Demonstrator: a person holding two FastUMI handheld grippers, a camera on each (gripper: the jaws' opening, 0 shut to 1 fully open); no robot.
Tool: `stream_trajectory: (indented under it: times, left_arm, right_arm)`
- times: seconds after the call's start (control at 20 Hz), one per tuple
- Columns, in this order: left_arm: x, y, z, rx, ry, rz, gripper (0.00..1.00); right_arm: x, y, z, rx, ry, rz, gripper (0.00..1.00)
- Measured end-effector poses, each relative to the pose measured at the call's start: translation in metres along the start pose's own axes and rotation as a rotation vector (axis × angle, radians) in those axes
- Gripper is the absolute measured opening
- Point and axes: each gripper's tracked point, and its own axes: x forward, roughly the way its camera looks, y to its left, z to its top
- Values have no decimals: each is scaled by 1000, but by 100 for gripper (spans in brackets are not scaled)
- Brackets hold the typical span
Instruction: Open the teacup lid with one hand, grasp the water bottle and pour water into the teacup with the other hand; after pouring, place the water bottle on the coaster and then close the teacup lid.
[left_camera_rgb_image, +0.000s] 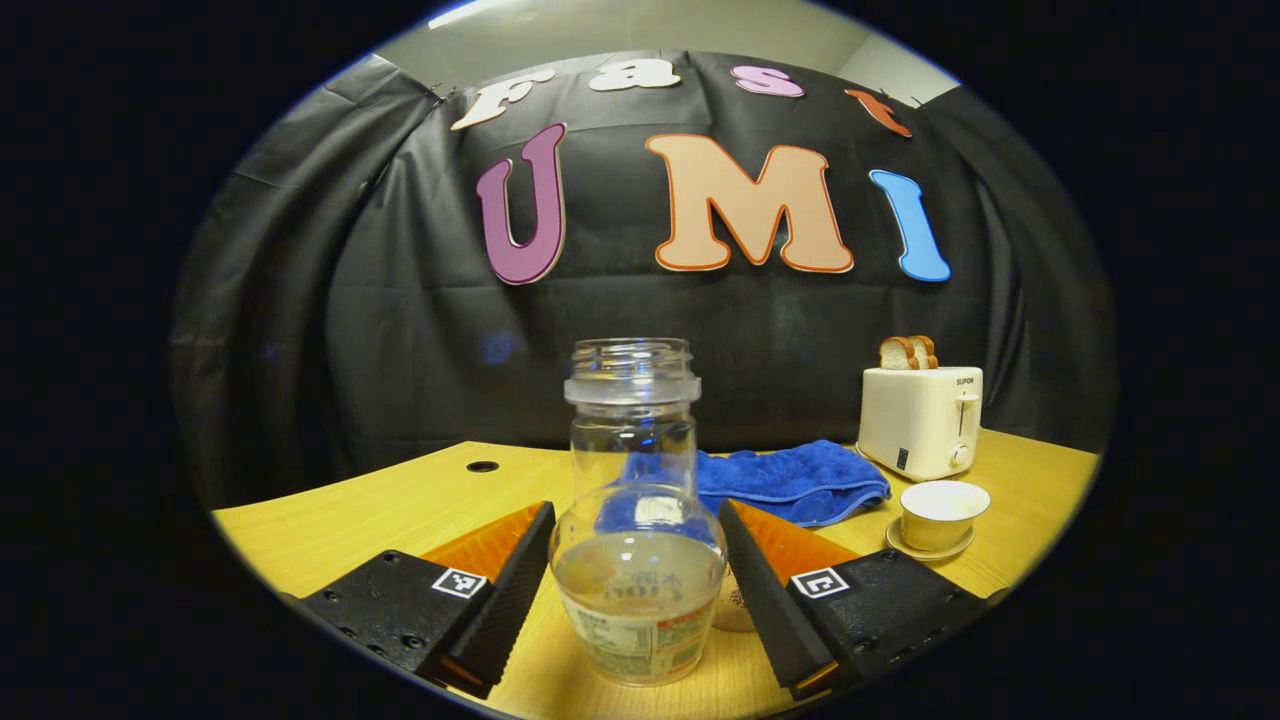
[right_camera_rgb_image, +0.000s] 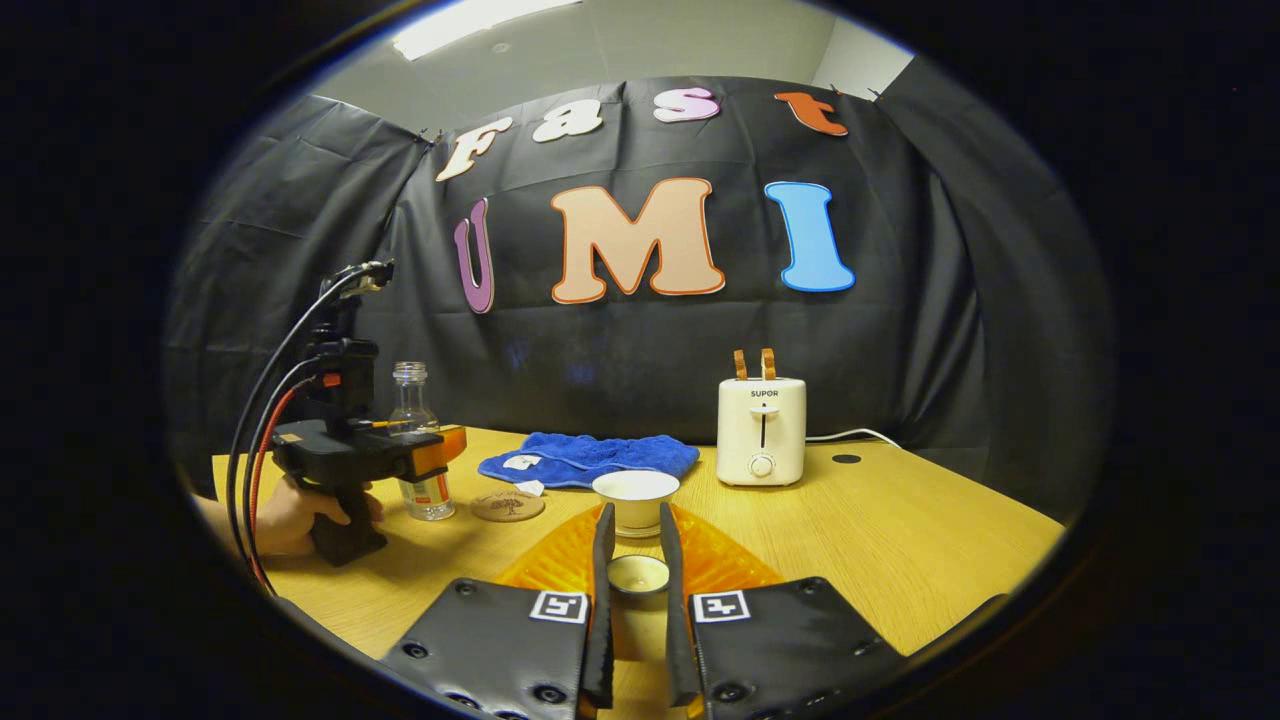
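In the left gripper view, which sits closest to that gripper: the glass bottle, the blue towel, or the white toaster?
1. Clear glass water bottle: between the left gripper's open fingers.
2. Crumpled blue towel: behind the bottle, toward the right.
3. White toaster holding bread: farthest, at the right by the back wall.

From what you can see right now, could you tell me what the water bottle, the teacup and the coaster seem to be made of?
Water bottle: clear, glossy glass or hard plastic; the cloth shows through it, and highlights glint on its shoulder. Teacup: glazed ceramic by its look, smooth pale walls with a thin darker rim. Coaster: probably wood or cork, a matte brown disc with a dark printed motif.
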Motion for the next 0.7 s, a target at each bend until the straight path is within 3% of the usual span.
stream_trajectory:
  times: [0.05,0.1,0.5,0.6,0.7]
  left_arm:
    - [-2,1,2,-1,-2,3,75]
    - [-1,1,2,-1,0,4,73]
    - [-1,-15,0,4,9,-69,71]
    - [3,-21,1,84,11,-82,71]
    - [10,-26,-1,240,14,-91,71]
  right_arm:
    - [-1,0,1,0,0,0,24]
    - [0,0,1,0,0,0,24]
    - [-1,-4,1,-1,1,-19,24]
    - [-2,-8,0,-2,3,-30,24]
    - [-5,-20,1,-2,2,-52,24]
